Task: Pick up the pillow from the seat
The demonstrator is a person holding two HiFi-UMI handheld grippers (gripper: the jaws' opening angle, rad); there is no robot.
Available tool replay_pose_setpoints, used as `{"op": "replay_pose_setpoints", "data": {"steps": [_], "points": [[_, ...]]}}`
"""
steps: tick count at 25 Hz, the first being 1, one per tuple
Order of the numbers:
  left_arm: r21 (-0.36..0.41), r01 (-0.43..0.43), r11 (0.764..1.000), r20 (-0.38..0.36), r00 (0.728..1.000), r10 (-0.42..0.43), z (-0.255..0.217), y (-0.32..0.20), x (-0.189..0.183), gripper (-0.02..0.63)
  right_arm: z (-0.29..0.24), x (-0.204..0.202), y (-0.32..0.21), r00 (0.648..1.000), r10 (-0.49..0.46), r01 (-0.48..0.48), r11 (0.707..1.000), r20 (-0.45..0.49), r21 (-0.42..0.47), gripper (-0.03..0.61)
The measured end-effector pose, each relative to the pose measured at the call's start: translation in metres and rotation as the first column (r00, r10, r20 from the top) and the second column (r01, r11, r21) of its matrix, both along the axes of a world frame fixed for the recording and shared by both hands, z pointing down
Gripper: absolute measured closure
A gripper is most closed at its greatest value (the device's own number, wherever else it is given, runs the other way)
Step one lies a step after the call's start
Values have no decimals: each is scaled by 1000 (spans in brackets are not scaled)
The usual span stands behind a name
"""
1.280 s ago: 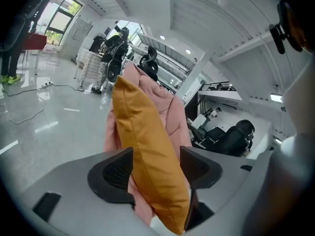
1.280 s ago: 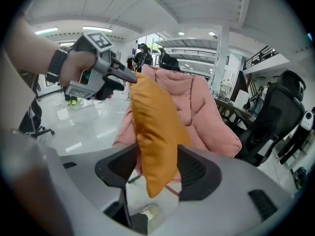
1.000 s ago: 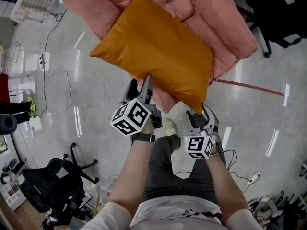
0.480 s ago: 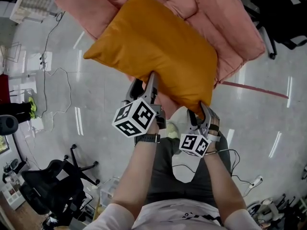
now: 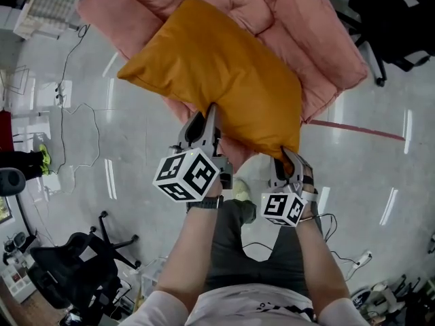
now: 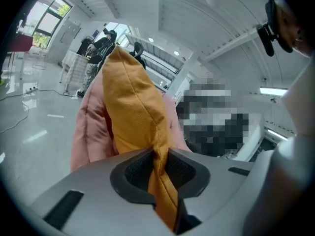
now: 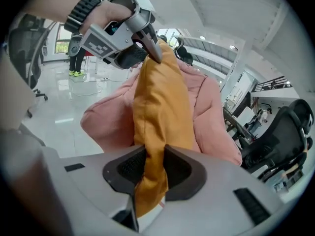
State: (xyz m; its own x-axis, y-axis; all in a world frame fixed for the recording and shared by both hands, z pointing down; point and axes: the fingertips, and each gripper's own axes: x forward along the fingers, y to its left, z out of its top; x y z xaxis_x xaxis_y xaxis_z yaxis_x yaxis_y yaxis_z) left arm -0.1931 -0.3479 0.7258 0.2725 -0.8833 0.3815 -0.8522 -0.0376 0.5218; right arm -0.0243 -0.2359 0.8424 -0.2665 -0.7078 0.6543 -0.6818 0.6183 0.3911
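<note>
An orange pillow [image 5: 221, 70] lies on a pink padded seat [image 5: 306, 39]. My left gripper [image 5: 207, 117] has just been closing and is shut on the pillow's near edge, whose fabric [image 6: 157, 168] is pinched between the pads. At the pillow's near right corner my right gripper [image 5: 289, 156] has also just been closing, and it is shut on the fabric [image 7: 152, 173]. In the right gripper view the pillow [image 7: 157, 100] stands edge-on, with the left gripper [image 7: 152, 50] gripping its far end. The seat [image 6: 91, 129] shows pink behind the pillow [image 6: 130, 102].
A glossy grey floor [image 5: 136, 148] surrounds the seat. A black office chair [image 5: 61, 267] stands at the lower left, and cables [image 5: 68, 94] run across the floor on the left. A red line [image 5: 360, 129] marks the floor on the right. The person's legs [image 5: 238, 243] are below the grippers.
Both grippers moved forward onto the pillow's near edge and closed on it. The pillow's near edge has shifted slightly.
</note>
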Motion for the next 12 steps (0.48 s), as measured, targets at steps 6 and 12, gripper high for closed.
{"op": "replay_pose_setpoints", "data": {"steps": [6, 12], "points": [[101, -64, 993, 21, 998, 62, -49, -14, 21, 561, -51, 16, -9, 997, 31, -32, 999, 73, 16, 496], [167, -102, 981, 41, 995, 96, -105, -34, 35, 578, -113, 21, -14, 988, 47, -54, 998, 146, 43, 505]]}}
